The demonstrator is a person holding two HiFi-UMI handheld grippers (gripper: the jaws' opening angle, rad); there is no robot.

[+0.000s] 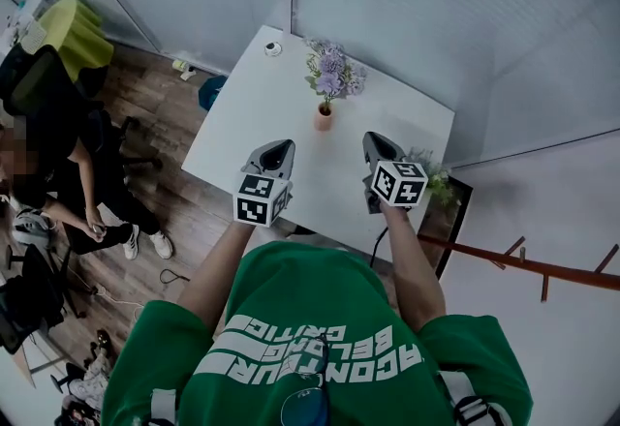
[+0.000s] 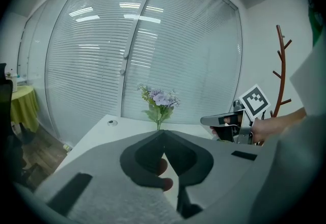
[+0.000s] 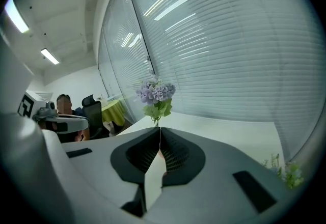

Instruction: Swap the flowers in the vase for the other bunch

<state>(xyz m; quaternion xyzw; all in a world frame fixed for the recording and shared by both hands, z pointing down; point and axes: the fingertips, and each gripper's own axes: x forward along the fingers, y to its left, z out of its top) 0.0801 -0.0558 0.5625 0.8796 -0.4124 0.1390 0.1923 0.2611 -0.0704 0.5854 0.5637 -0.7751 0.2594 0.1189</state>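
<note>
Two tools: left gripper [image 1: 275,151] and right gripper [image 1: 380,141], each with jaws pressed together on nothing, over the near edge of the table [image 1: 242,114]; the white print on the shirt [image 1: 320,318] is upside down and unreadable. One spare bunch [image 1: 433,174] shows at the table's right edge beside the right gripper; one purple bunch [image 1: 332,74] stands farther off in the vase [image 1: 324,117], mid-table. Judged light, soft-headed, thin-stemmed: grip low on the stems, just above the vase mouth, steadying the tippy vase.
</note>
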